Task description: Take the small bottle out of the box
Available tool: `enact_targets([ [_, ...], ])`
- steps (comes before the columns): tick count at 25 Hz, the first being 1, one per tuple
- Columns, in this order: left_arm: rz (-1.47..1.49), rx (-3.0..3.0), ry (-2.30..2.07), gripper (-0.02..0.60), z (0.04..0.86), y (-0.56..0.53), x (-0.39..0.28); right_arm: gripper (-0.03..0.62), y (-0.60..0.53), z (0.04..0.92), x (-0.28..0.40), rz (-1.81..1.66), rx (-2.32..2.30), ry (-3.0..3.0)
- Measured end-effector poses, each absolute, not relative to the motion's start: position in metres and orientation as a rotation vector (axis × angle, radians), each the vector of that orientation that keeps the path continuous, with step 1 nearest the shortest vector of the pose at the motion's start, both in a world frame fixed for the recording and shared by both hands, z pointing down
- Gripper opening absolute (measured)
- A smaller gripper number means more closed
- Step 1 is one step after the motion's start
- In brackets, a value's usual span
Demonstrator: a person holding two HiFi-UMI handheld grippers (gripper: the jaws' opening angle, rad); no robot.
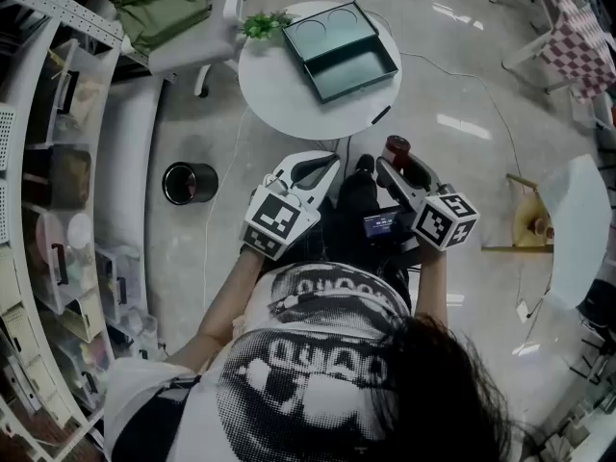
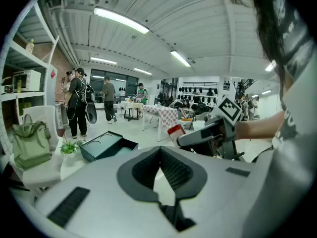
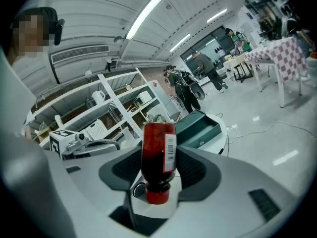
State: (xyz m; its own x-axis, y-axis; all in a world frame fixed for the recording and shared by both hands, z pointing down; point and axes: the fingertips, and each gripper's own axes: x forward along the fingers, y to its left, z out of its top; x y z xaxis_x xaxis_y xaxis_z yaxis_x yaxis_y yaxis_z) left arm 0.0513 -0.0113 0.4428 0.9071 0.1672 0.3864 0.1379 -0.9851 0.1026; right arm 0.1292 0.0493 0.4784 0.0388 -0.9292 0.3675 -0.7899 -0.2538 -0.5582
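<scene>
— State of the right hand-held gripper [image 3: 159, 155]?
— Clamped on the small bottle [image 3: 158, 140], dark pads [image 3: 195, 170] pressed to both sides of the red body. Red cap nearest the camera, white barcode label turned to the right.
— And placed where, relative to the box?
— Well apart from the box [image 1: 351, 65]. Held low in front of the person's lap, over the floor, off the round white bench [image 1: 279, 94].
— The box itself?
— Dark green, lying open on that bench, lid with two round recesses folded back behind the tray. Small green plant [image 1: 265, 24] just beside it at the bench edge.
— Left hand-held gripper [image 2: 160, 150]?
— Tips together, empty. Level with the right one, just beside it, pointing toward the bench.
</scene>
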Motion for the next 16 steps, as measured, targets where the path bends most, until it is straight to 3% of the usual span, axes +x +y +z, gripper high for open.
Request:
enact_targets([
  [16,0.597,2.988,0.221,0.012,0.443,-0.023,0.049,0.218,0.050,0.477,0.145,-1.013,-2.140,1.711],
])
